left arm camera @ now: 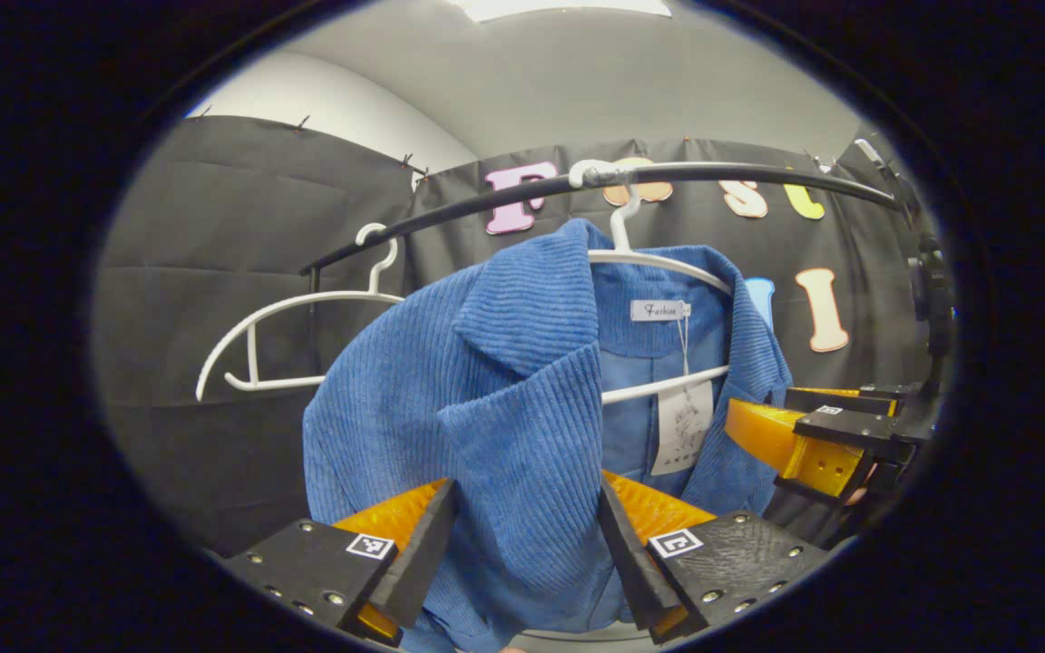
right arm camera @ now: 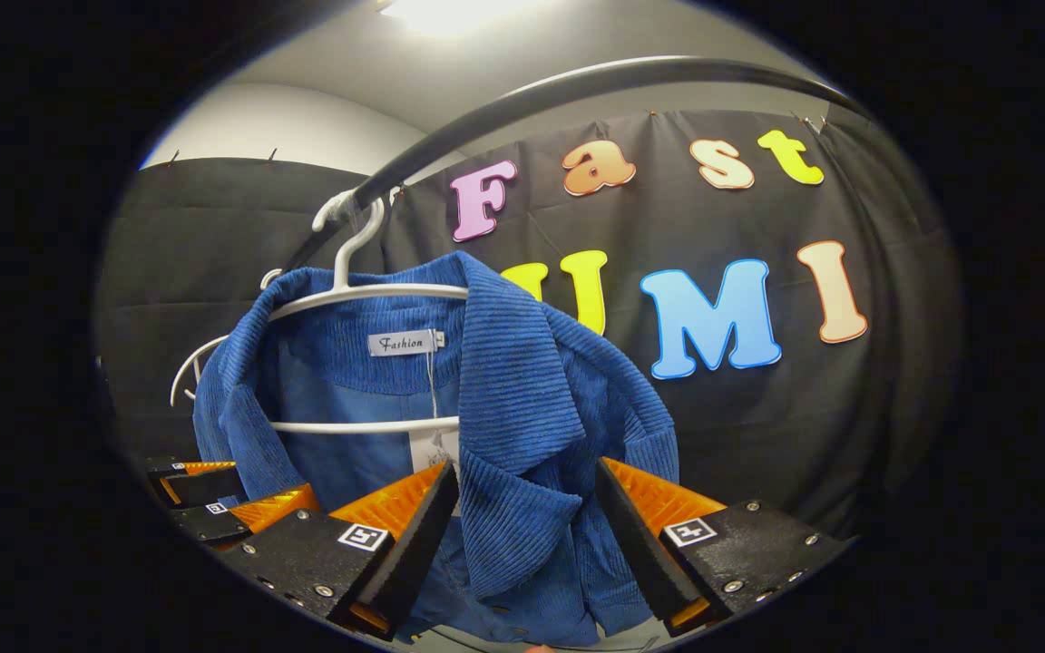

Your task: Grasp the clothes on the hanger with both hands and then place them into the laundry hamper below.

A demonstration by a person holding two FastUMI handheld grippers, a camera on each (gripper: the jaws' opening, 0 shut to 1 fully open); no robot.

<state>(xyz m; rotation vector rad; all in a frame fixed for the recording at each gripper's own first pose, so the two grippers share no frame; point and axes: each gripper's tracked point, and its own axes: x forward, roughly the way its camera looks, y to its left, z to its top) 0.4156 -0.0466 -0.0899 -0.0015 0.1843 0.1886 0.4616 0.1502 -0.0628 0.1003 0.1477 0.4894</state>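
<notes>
left gripper [left arm camera: 527, 535]: two wedge-shaped fingers [left arm camera: 414, 553] with ribbed inner faces, each on a flat black block | blocks: small silver screws along the edges, one square black-and-white marker tag apiece | right gripper [right arm camera: 527, 531]: same build, ribbed wedge fingers [right arm camera: 636, 531], black screw-studded blocks, one marker tag each

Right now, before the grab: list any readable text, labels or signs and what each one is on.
Neck label on the blue jacket: one short script word, left unquoted.
Hang tag below the neck label: print too small to read.
Square marker on the left hand-held gripper: coded pattern, no words.
No numbers can be read.
</notes>
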